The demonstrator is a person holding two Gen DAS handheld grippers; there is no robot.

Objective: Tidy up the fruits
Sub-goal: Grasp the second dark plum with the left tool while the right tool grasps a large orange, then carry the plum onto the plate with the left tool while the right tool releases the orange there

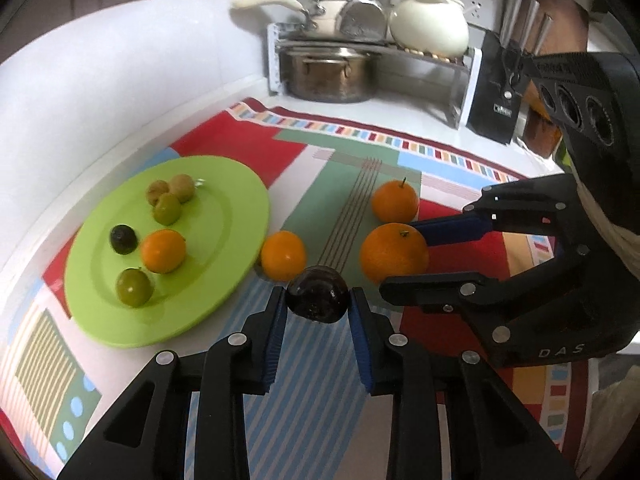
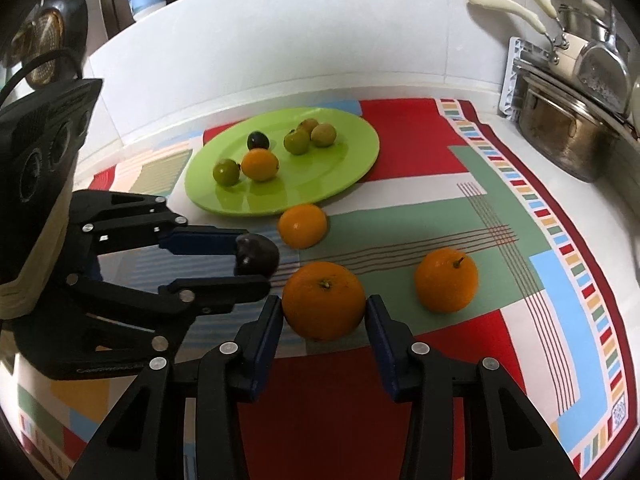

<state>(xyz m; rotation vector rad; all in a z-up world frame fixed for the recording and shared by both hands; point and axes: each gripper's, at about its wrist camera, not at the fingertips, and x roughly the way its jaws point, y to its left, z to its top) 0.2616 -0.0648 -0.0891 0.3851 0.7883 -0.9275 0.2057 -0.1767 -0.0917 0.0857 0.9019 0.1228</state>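
Observation:
My left gripper (image 1: 318, 300) is shut on a dark plum (image 1: 317, 294), also seen in the right wrist view (image 2: 256, 258). My right gripper (image 2: 324, 308) is shut on a large orange (image 2: 323, 300), which shows in the left wrist view (image 1: 394, 252) too. A green plate (image 1: 224, 216) to the left holds a small orange (image 1: 163, 251), a dark plum (image 1: 123, 239) and several green and brownish fruits. Two more oranges lie on the cloth: one beside the plate (image 1: 283, 255), one farther back (image 1: 395, 201).
A patterned cloth (image 1: 340, 152) covers the white counter. A metal rack (image 1: 460, 80) with pots and a cream kettle (image 1: 428, 20) stands at the back. A black knife block (image 1: 496, 92) stands to its right. A white wall runs along the left.

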